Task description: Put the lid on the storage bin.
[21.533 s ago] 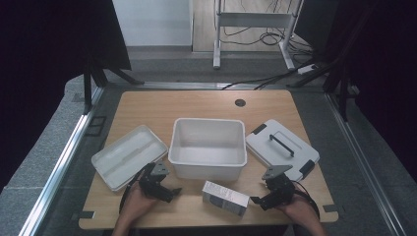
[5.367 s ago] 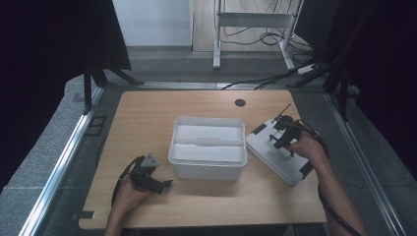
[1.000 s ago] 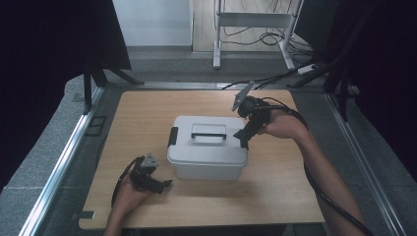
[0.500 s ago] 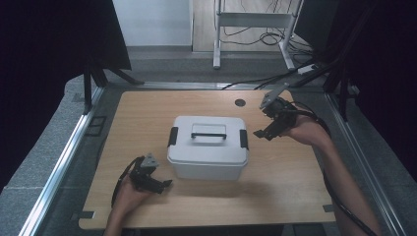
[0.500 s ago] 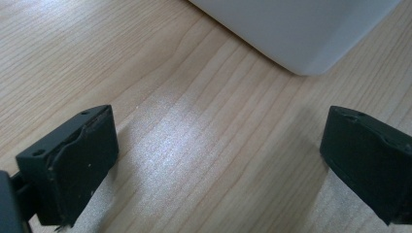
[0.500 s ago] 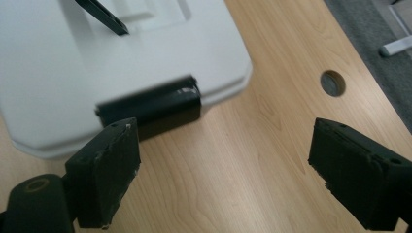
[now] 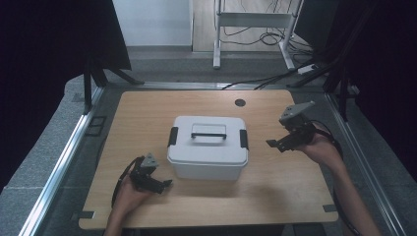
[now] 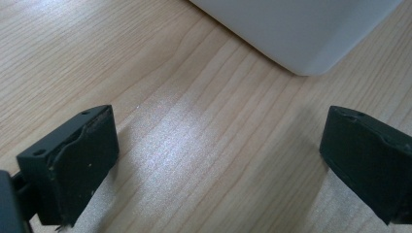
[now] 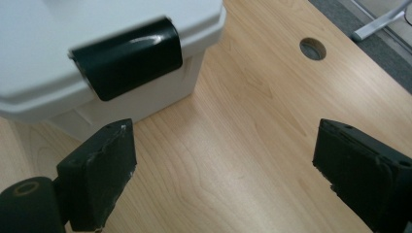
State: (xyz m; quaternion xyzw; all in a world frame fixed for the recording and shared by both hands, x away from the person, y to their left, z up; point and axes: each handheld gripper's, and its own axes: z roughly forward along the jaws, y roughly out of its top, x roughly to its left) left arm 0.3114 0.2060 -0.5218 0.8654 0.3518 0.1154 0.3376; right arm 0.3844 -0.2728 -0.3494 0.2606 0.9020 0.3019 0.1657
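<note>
**High view: lid on, latches next**

High view shows us the box [image 7: 207, 146] at the middle of the table [image 7: 147, 105], its lid [image 7: 207, 132] seated flat, with the handle [image 7: 208, 132] lying across the top. A black latch sits at each short end: the left latch [image 7: 172, 136] and the right latch [image 7: 243, 139].

Our right gripper [image 7: 275, 143] hangs above the table to the right of the box, near it but apart from it. In the right gripper view its jaws stand spread wide with nothing between them, bare wood showing in the gap, and the right latch [image 9: 127, 57] lies just ahead and to the left. Our left gripper [image 7: 164, 184] rests low on the table at the box's front left corner. In the left gripper view its jaws are also spread and empty, and the corner of the box [image 8: 301, 29] shows beyond them.

We judge the step in hand to be closing up the box: the lid is on, and the latches look to be what remains, though we cannot tell from these views whether either is snapped home.

The next move calls for bringing the right gripper in to the right latch and pressing it firmly against the box wall, while the left steadies the box or works its own latch. We should push squarely, or the light box may slide.
</note>
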